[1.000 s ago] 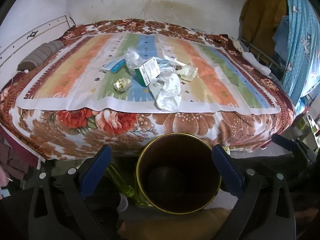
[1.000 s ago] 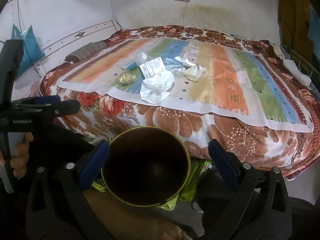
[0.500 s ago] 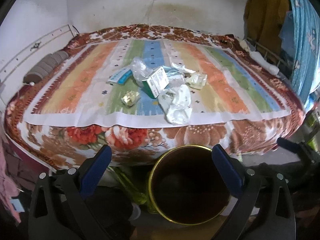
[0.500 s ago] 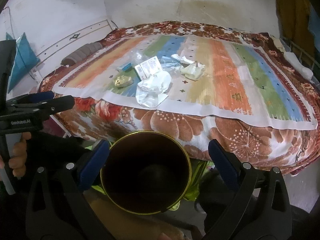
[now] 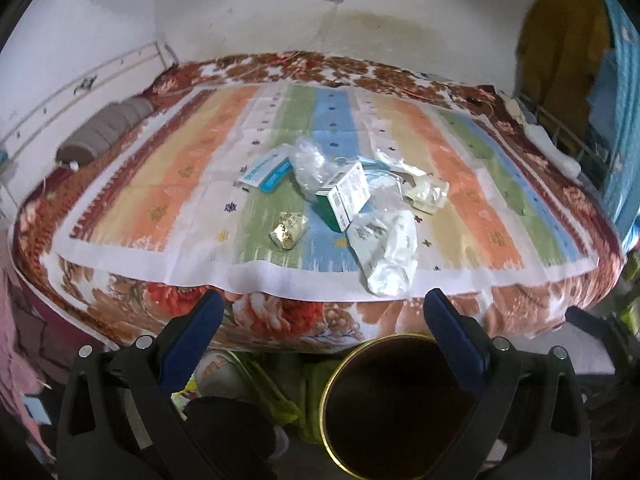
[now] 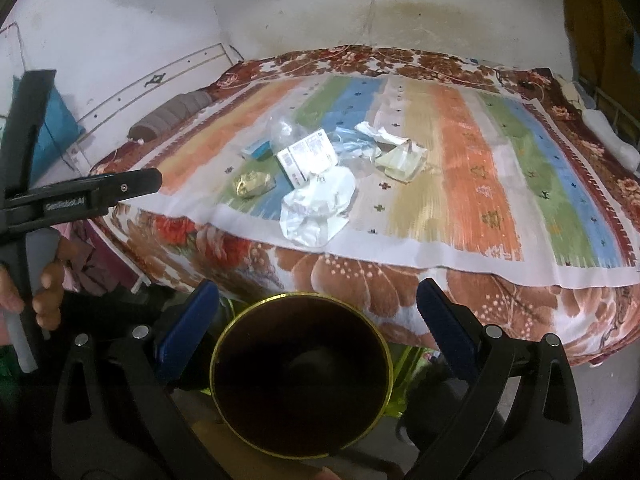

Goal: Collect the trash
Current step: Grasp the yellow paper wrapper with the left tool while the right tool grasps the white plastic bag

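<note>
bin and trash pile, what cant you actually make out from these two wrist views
- Bin inside: too dark in both views to tell if anything lies in it.
- Green and white box: its print is too small and blurred in both views.
- Blue packet: mostly hidden behind the clear plastic bag in the right wrist view.
- Left claw: seen side-on at the right wrist view's edge, so its gap shows only in the left wrist view.

Trash pile point(image 6: 320, 172) on striped bed cover point(image 6: 480, 184); dark bin point(image 6: 302, 376) below.

Striped mat point(image 5: 460, 168): orange, green, blue, beige bands; blanket point(image 5: 280, 316): red-brown floral; bin point(image 6: 300, 376): dark, gold rim; gripper pads point(image 6: 188, 332): blue
</note>
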